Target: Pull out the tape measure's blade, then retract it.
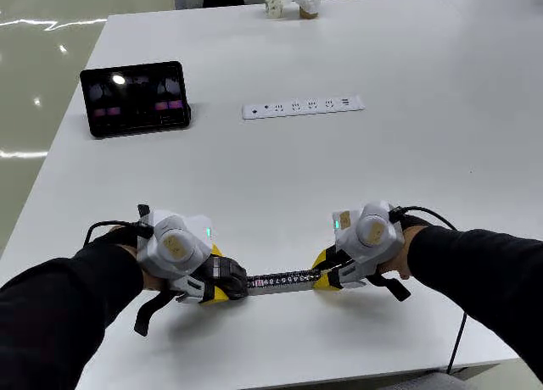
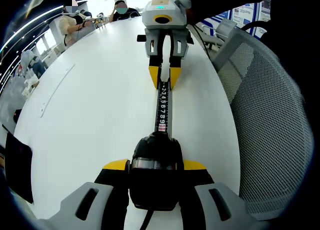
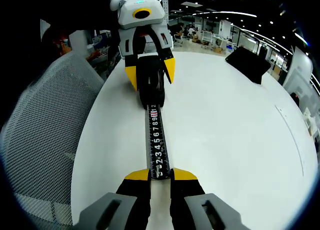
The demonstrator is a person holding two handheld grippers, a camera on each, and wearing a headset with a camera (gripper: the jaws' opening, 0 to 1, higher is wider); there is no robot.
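A black tape measure case (image 1: 230, 277) sits low over the white table near its front edge, with my left gripper (image 1: 219, 281) shut on it. In the left gripper view the case (image 2: 156, 165) lies between the yellow-tipped jaws. A short length of black blade (image 1: 283, 280) with white numbers runs from the case to my right gripper (image 1: 324, 275), which is shut on the blade's end. In the right gripper view the blade (image 3: 156, 145) stretches from my jaws to the case (image 3: 150, 82), about a dozen centimetres out.
A black tablet (image 1: 134, 97) stands at the back left of the white table (image 1: 356, 169). A white power strip (image 1: 303, 107) lies at mid table. Paper cups (image 1: 274, 0) stand at the far edge. A mesh chair back (image 2: 270, 120) is close beside the table.
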